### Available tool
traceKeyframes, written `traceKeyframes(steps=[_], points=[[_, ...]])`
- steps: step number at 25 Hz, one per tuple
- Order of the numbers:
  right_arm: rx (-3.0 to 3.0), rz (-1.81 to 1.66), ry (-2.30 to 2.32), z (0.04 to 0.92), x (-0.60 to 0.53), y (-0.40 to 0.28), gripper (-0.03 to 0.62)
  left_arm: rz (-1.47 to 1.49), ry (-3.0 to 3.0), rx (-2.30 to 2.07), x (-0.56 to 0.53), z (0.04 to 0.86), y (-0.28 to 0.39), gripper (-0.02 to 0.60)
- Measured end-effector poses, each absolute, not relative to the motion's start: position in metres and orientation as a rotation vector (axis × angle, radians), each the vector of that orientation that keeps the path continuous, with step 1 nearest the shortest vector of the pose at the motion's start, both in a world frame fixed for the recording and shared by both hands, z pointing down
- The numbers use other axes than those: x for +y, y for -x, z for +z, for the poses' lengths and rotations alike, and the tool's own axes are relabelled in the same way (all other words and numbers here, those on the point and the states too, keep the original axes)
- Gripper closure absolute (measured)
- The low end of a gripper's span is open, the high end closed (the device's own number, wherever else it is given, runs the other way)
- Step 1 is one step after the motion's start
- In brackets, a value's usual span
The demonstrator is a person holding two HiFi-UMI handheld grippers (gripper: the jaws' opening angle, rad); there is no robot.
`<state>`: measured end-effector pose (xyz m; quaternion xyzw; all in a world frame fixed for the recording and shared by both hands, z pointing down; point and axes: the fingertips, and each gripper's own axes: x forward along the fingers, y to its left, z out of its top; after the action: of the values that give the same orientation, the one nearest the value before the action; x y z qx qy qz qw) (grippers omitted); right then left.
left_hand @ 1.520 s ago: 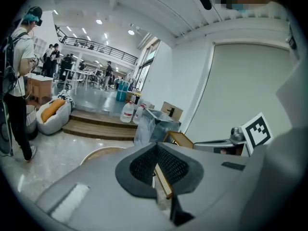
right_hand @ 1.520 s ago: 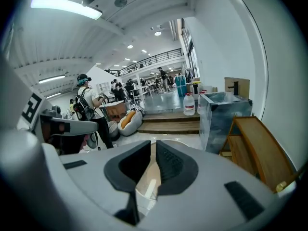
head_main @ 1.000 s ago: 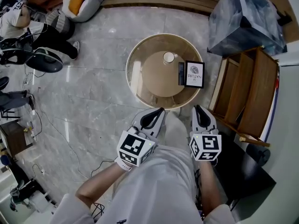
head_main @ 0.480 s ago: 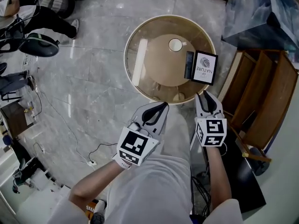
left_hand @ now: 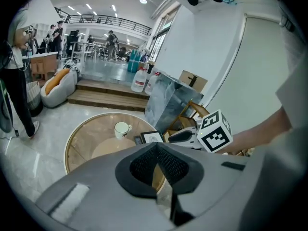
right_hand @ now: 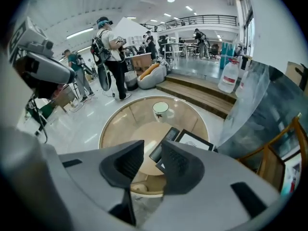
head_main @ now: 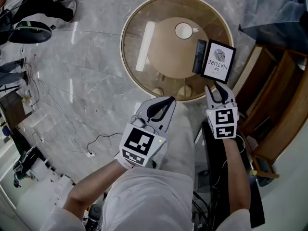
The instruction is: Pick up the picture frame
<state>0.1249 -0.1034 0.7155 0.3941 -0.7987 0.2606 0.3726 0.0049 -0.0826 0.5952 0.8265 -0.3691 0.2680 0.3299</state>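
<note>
Right at the far edge of the round glass-topped wooden table (head_main: 122, 42) sits the black-rimmed picture frame with a white print (head_main: 218, 61), just ahead of the right gripper (head_main: 219, 88), whose jaws have just been opening and stand wide with nothing between them, while the left gripper (head_main: 168, 101) hangs beside the table's near rim, jaws pressed together, empty.

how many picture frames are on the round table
1. The picture frame sits at the right edge of the round glass table in the head view, beside a dark flat device. Any inside the wooden shelf next to it would be hidden.
</note>
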Motion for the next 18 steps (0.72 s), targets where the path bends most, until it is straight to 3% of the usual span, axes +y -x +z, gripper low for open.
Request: traceKeyframes(steps=[11, 18], points=[[-1.994, 0.301, -0.571, 0.812, -0.098, -0.123, 0.502, 0.724, -2.07, -0.957, -0.082, 0.666, -0.029, 0.578], [-1.926, 0.315, -0.401, 0.877, -0.086, -0.134, 0.496, 0.743, -2.041, -0.962, -0.087, 0.695, -0.036, 0.578]])
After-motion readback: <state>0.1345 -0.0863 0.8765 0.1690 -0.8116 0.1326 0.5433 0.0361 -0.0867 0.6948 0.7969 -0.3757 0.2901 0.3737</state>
